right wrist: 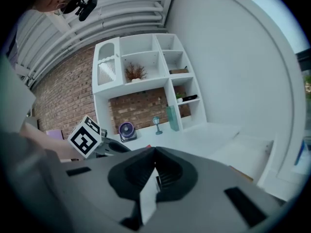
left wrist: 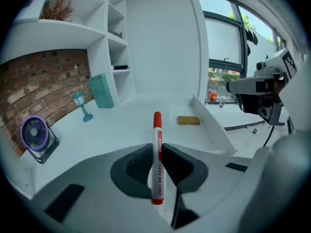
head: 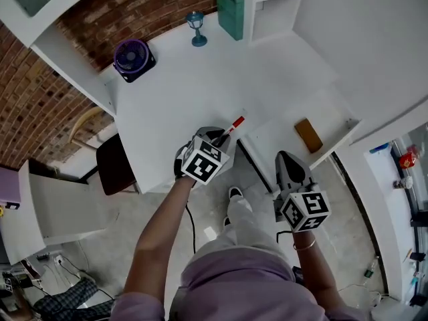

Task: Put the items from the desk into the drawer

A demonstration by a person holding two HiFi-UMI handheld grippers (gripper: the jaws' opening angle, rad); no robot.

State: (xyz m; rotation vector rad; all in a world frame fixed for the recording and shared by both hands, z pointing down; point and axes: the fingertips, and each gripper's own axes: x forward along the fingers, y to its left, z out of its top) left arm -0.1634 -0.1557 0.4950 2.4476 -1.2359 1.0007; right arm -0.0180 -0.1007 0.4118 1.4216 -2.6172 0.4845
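Tongs first: the left tongs (head: pixel 217 138) are clamped on a red-capped marker (head: pixel 232 125). The left gripper view shows the two dark pads pressed against its white barrel (left wrist: pixel 157 154), the capped end pointing away past the tips and the other end hanging back below the jaws. In the head view the marker sits over the front edge of the white counter (head: pixel 187 92), with its cap aimed at the near corner of the open drawer (head: pixel 334 122).

The right tongs (head: pixel 289 162) hang off to the person's right, in front of the drawer and apart from it, with floor beneath. Their jaws (right wrist: pixel 154 171) meet at the tips and hold nothing.

Just beyond, the drawer stands pulled out from the counter's right side. A small brown block (head: pixel 308 134) lies flat on its white bottom, the only thing in it; from the left gripper view the block (left wrist: pixel 188 120) lies just past the drawer's raised wall (left wrist: pixel 214 127).

Farther back the counter carries three things, well apart from the marker: a purple fan (head: pixel 132 58) at the left by the brick wall, a small blue lantern (head: pixel 196 27) on a stem, and a teal book (head: pixel 230 11) standing upright against the white shelf unit (right wrist: pixel 146 67). A dark chair (head: pixel 114 162) stands below the counter's left edge.
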